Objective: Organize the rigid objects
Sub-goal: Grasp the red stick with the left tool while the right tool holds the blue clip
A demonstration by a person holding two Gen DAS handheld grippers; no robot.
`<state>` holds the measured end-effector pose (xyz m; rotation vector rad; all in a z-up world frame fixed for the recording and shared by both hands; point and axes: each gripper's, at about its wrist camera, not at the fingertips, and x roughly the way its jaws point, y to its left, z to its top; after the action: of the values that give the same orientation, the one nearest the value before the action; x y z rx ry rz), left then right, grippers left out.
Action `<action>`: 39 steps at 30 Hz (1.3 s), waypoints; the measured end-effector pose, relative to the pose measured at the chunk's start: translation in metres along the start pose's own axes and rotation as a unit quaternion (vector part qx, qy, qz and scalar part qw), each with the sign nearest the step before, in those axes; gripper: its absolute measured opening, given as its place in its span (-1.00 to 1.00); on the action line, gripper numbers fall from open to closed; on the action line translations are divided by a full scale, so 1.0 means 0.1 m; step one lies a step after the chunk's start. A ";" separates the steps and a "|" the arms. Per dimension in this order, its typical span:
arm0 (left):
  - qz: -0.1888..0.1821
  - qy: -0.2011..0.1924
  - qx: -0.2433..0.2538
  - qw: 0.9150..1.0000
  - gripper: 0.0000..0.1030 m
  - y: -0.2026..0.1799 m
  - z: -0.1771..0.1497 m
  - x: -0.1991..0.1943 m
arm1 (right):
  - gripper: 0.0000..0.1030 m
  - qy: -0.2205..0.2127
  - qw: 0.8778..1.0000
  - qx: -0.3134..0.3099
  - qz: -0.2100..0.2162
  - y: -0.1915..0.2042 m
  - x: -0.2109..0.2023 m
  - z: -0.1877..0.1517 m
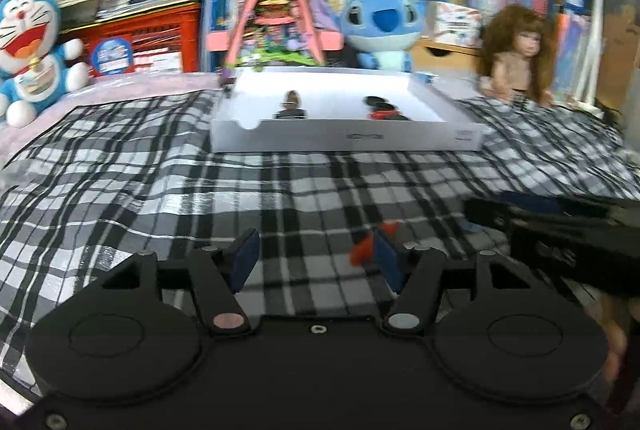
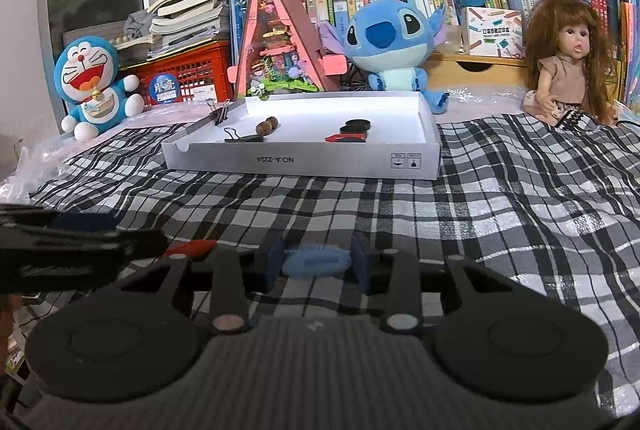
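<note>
White box [image 2: 304, 160], near wall: "NO.A-2224" printed upside down, two small pictogram squares toward its right end. Round blue sticker [image 2: 165, 89] on red crate [image 2: 188, 70]: Chinese characters "月亮". Book spines unreadable.

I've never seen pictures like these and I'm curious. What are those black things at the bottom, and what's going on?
Those black things are grabbing tools, one held in each of a person's hands. Each carries a camera looking forward between its jaws, so you get one picture per hand.

Both look across a black-and-white checked cloth at a shallow white cardboard box. Inside it lie black binder clips, two brown nut-like balls and some black and red pieces.

The right gripper is closed on a small light-blue toothed clip. The left gripper is open with nothing between its jaws; a small red and black piece lies on the cloth by its right pad.

Behind stand plush toys, a long-haired doll and books.
</note>
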<state>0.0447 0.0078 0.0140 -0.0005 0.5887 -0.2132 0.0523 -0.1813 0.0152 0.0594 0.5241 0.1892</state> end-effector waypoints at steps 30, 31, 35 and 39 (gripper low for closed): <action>0.042 -0.005 -0.023 0.999 0.56 0.02 -0.02 -0.06 | -0.20 0.012 1.000 -0.019 0.004 0.04 0.00 -0.09; 0.039 -0.010 -0.023 0.999 0.59 -0.02 -0.02 -0.08 | -0.21 0.010 1.000 -0.019 0.004 0.04 -0.01 -0.09; 0.041 -0.025 -0.018 0.999 0.63 -0.22 -0.03 -0.06 | -0.26 -0.002 1.000 -0.018 0.001 0.04 -0.05 -0.08; 0.046 -0.027 -0.045 0.998 0.63 -0.34 -0.04 0.03 | -0.26 -0.014 1.000 -0.016 -0.012 -0.01 -0.12 -0.08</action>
<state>0.0383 -0.0262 0.0111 -0.0657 0.5434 -0.0965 0.0382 -0.1849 0.0143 0.0245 0.4942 0.1724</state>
